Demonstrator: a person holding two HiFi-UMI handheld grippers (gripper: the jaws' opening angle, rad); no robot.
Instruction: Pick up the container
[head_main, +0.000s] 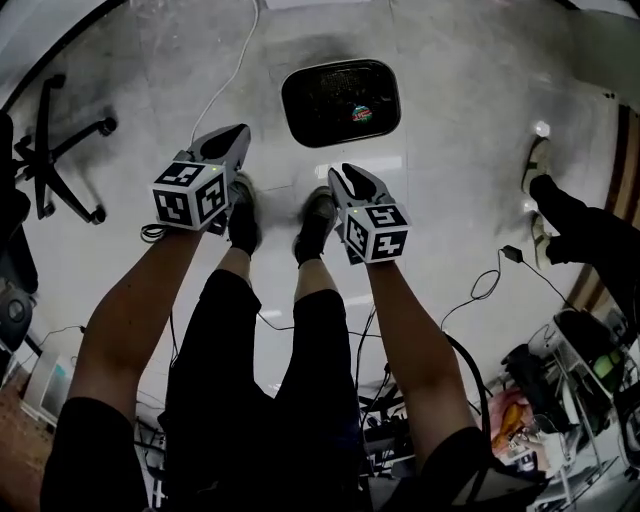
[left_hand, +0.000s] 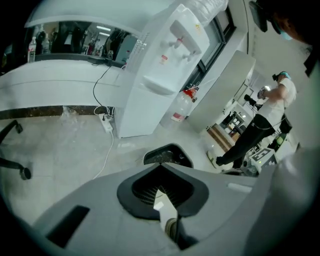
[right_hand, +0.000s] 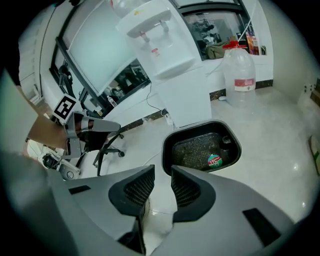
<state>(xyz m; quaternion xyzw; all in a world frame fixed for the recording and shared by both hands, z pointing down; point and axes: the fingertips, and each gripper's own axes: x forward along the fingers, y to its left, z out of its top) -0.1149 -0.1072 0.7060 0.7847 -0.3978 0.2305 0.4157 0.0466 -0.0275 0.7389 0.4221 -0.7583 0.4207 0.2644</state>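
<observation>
The container (head_main: 341, 102) is a black oblong tub with a mesh floor, standing on the pale floor ahead of my feet. A small round colourful item (head_main: 362, 114) lies inside it. In the head view my left gripper (head_main: 238, 136) hangs to the tub's lower left, clear of it, and my right gripper (head_main: 343, 174) hangs just below its near rim. In the left gripper view the tub (left_hand: 167, 155) shows just past the left gripper (left_hand: 161, 169), whose jaws are shut with nothing between them. The right gripper (right_hand: 162, 175) stands slightly open and empty, short of the tub (right_hand: 202, 145).
A white water dispenser (right_hand: 165, 55) and a large water bottle (right_hand: 240, 75) stand beyond the tub. A white cable (head_main: 230, 70) runs across the floor. An office chair base (head_main: 60, 150) is at the left. Another person's legs (head_main: 580, 220) stand at the right, by cluttered equipment.
</observation>
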